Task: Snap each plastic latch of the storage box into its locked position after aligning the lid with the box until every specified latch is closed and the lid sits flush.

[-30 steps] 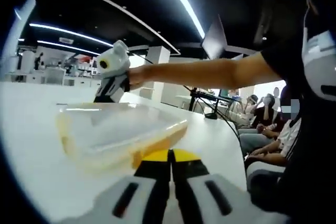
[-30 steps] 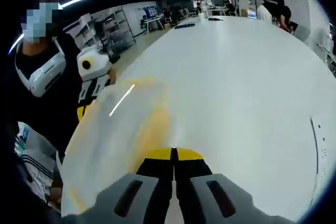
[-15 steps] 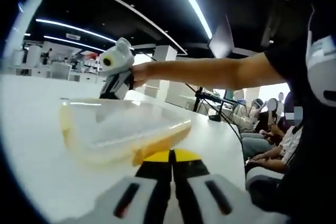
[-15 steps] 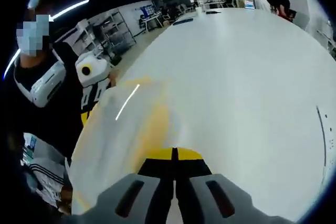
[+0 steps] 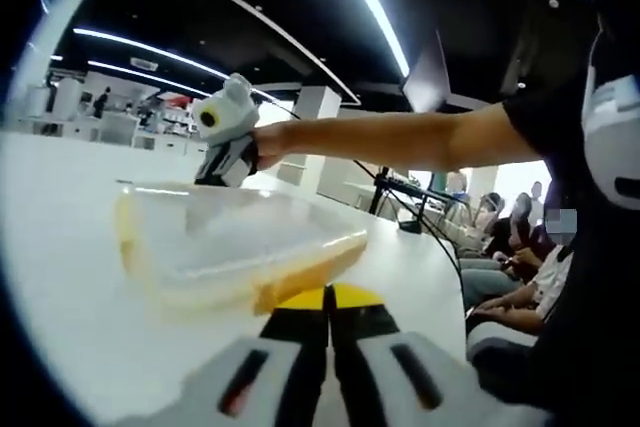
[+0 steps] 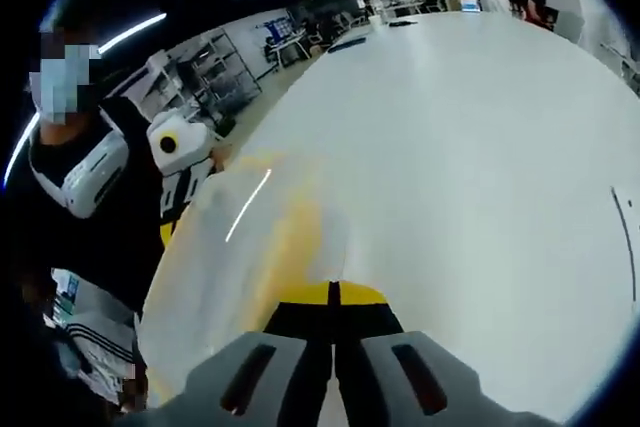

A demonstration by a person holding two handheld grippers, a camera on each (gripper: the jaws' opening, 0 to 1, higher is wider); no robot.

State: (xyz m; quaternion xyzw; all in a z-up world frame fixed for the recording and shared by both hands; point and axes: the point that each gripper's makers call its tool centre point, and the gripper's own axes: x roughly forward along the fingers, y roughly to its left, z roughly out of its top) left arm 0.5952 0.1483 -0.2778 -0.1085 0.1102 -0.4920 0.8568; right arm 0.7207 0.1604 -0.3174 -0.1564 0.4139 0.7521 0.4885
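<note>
Yellow-tipped jaws of the left gripper (image 5: 327,299) are pressing together, holding nothing, just short of the clear storage box (image 5: 225,247) lying on the white table (image 5: 60,277). Beyond it, the right gripper (image 6: 333,296), jaws likewise closed and empty, is reaching the box's far edge.

storage box (image 5: 235,252): clear, yellow trim | table (image 6: 470,147): white | grippers: white (yellow-tipped black jaws)

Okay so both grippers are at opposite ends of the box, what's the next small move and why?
Probably press each closed gripper down on its end latch. The left gripper and right gripper have their jaws shut, tips at opposite ends of the storage box. Its clear lid looks seated; whether the latches are closed is not visible.
</note>
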